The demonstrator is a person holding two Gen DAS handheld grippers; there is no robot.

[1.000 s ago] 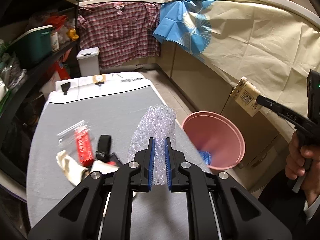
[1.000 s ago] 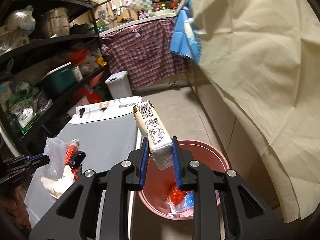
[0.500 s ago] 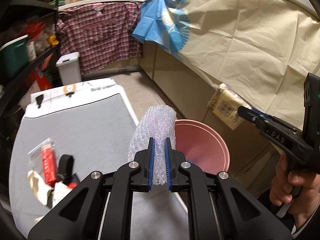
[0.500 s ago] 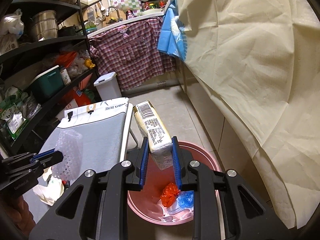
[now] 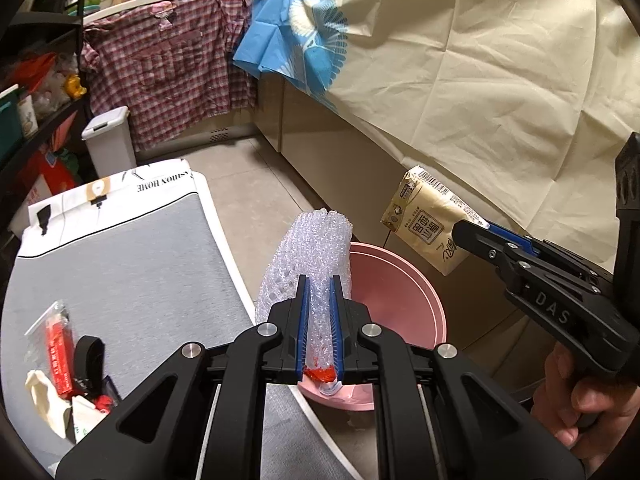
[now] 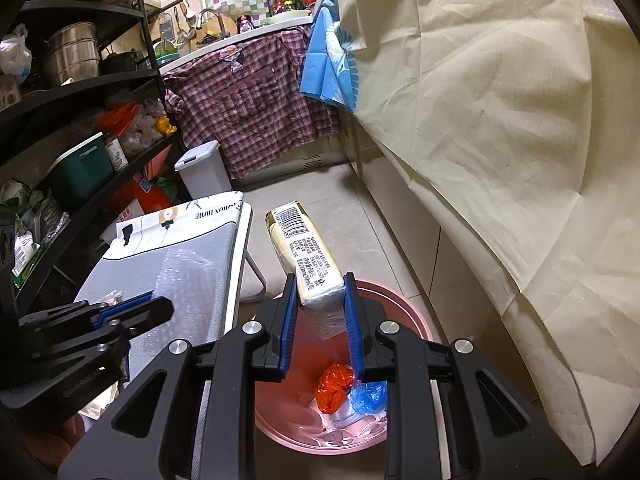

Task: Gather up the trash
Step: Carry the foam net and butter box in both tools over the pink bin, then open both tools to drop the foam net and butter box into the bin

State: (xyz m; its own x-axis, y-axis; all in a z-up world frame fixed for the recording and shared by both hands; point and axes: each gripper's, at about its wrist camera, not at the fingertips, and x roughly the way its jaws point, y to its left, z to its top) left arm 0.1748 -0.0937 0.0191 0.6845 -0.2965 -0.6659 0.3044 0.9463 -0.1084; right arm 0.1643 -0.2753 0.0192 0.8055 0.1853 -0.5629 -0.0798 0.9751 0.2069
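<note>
My left gripper (image 5: 319,280) is shut on a piece of clear bubble wrap (image 5: 314,246), held at the near rim of a pink bin (image 5: 404,300) on the floor. The right gripper (image 6: 318,280) is shut on a beige tissue pack (image 6: 302,254) with a barcode, held above the same pink bin (image 6: 404,322). Crumpled red (image 6: 334,386) and blue (image 6: 368,396) plastic lie inside the bin. In the left wrist view the tissue pack (image 5: 428,228) and the right gripper (image 5: 472,232) hang to the right of the bin. In the right wrist view the left gripper (image 6: 160,304) and the bubble wrap (image 6: 192,276) show at the left.
A grey ironing board (image 5: 120,264) stands left of the bin, with a red packet (image 5: 58,352), a black strap (image 5: 86,354) and crumpled paper (image 5: 44,400) on its near end. A white lidded bin (image 5: 108,144) and dark shelves (image 6: 84,128) lie beyond. A cloth-draped counter (image 6: 500,140) runs along the right.
My left gripper has carried the bubble wrap rightward from over the board to the pink bin's rim. The right gripper with the tissue pack has shifted slightly over the bin.
</note>
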